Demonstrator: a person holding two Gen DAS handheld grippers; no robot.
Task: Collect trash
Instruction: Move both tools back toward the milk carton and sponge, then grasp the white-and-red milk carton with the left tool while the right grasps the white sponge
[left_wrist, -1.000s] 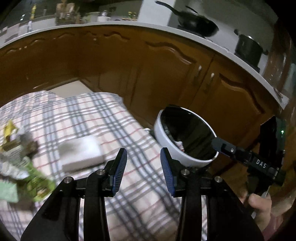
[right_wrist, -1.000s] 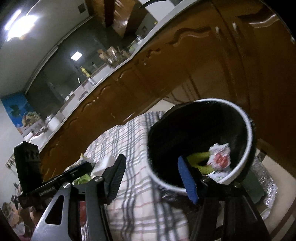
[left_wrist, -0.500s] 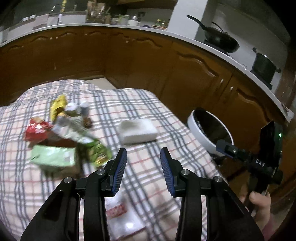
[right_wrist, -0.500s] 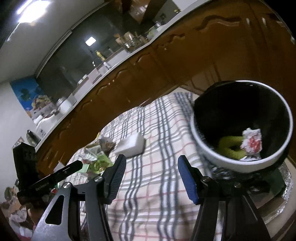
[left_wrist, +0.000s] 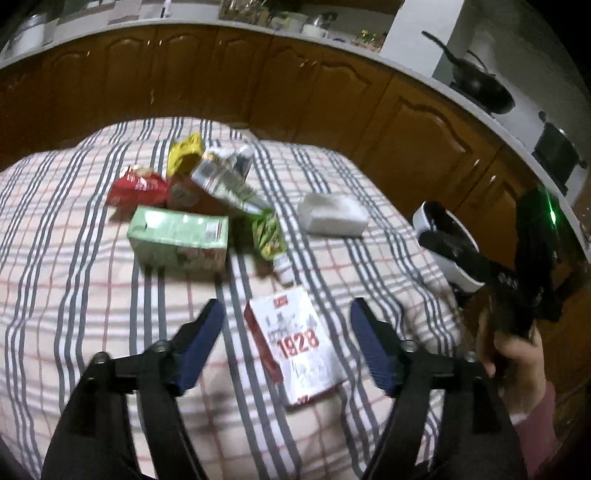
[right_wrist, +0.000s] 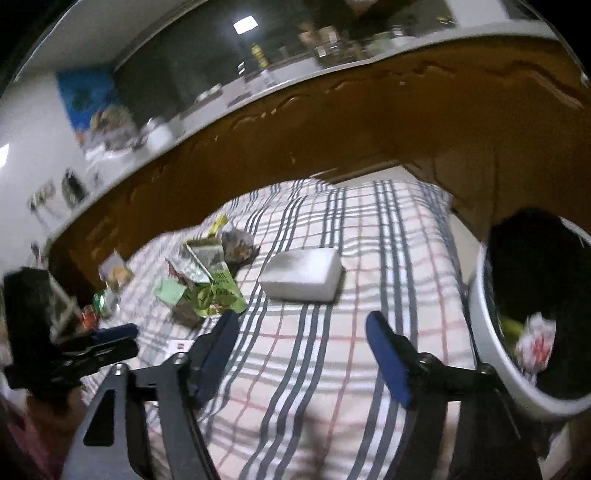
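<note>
My left gripper is open and empty, its jaws on either side of a white and red packet marked 1928 lying on the plaid cloth. Beyond it lie a green box, a green wrapper, a red packet, a yellow wrapper and a white block. My right gripper is open and empty above the cloth, in front of the white block. The white trash bin with a black liner stands at the right and holds crumpled wrappers.
The table has a plaid cloth. Brown kitchen cabinets run behind it under a white counter with a wok and a pot. The bin stands off the table's right edge.
Both grippers swung left, away from the bin toward the trash pile. My left gripper opened wider and came down around the 1928 packet.
</note>
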